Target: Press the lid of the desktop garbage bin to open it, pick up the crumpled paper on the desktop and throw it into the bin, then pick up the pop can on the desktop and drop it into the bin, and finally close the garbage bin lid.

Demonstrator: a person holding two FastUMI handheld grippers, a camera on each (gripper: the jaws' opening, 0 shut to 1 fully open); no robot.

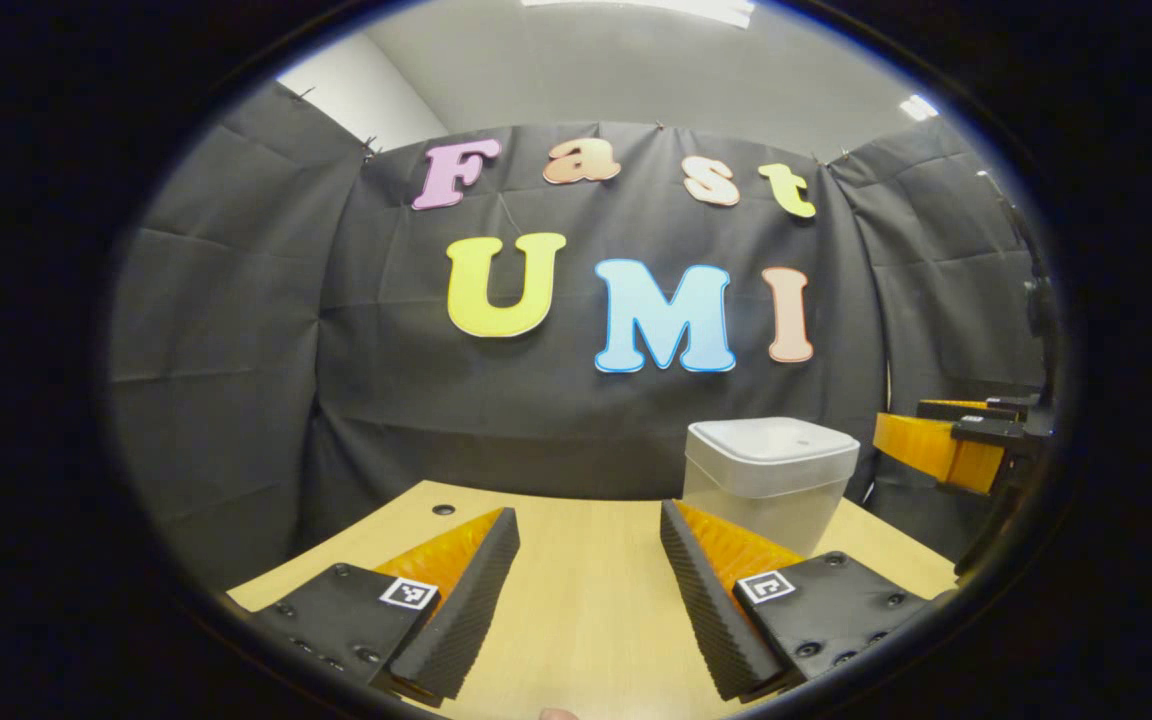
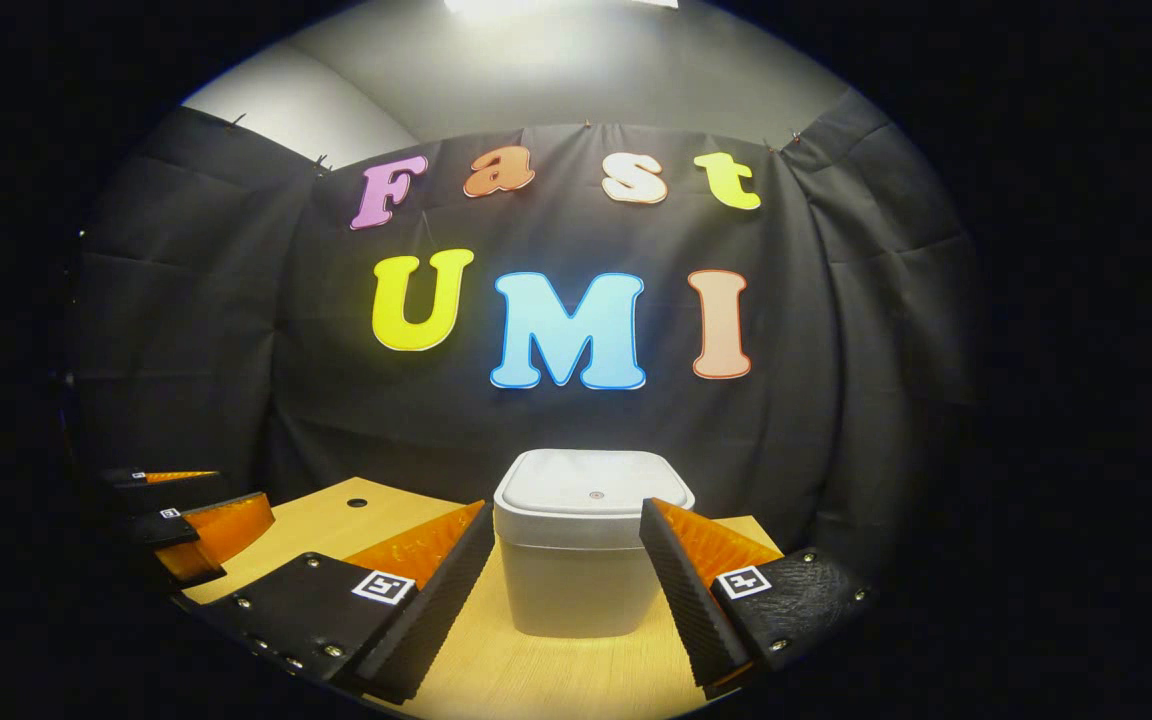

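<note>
Garbage bin on the desk, lid shut, dead ahead of right gripper — both grippers spread wide, empty — light, stiff plastic, likely slides; press lid centre.

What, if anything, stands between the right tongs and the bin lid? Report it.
Nothing visible does. In the right gripper view the right tongs are open and aimed straight at the bin, whose lid is shut, with bare table between. The left tongs sit off to the side.
</note>
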